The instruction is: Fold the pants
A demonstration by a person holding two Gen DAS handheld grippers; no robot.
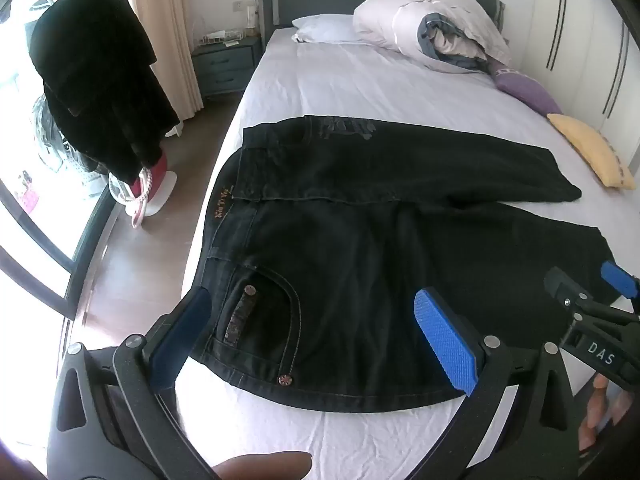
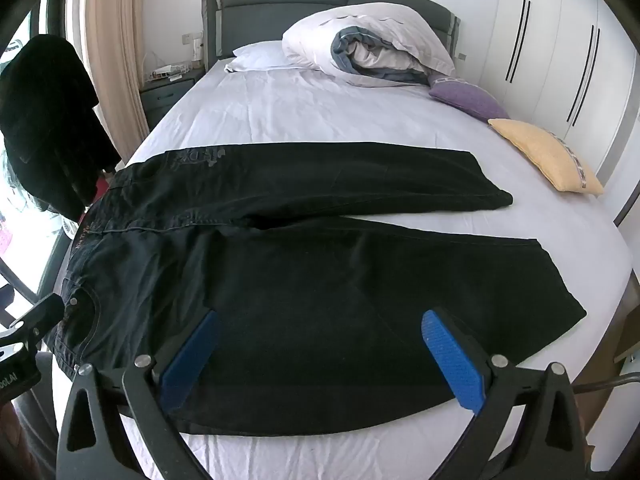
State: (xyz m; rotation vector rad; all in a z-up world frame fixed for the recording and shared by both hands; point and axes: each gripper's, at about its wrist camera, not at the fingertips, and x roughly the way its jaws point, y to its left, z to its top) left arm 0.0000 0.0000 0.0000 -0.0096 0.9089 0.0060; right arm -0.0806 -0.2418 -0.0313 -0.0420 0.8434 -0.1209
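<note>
Black jeans point(image 1: 360, 248) lie flat on the white bed sheet point(image 1: 360, 80), waistband at the left edge of the bed and both legs running to the right. The far leg point(image 2: 360, 180) is slightly parted from the near leg point(image 2: 360, 280). My left gripper point(image 1: 316, 340) hangs open over the front pocket and hip, its blue pads point(image 1: 446, 344) wide apart and holding nothing. My right gripper point(image 2: 322, 360) stands open over the thigh of the near leg, also holding nothing. In the left wrist view the right gripper point(image 1: 588, 284) shows at the right, over the near leg's hem.
A rolled duvet point(image 2: 372, 44), a white pillow point(image 2: 260, 56), a purple cushion point(image 2: 468, 98) and a yellow cushion point(image 2: 548, 156) lie at the head and far right of the bed. A dark garment point(image 1: 100, 80) hangs on a stand left of the bed, beside a nightstand point(image 1: 224, 64).
</note>
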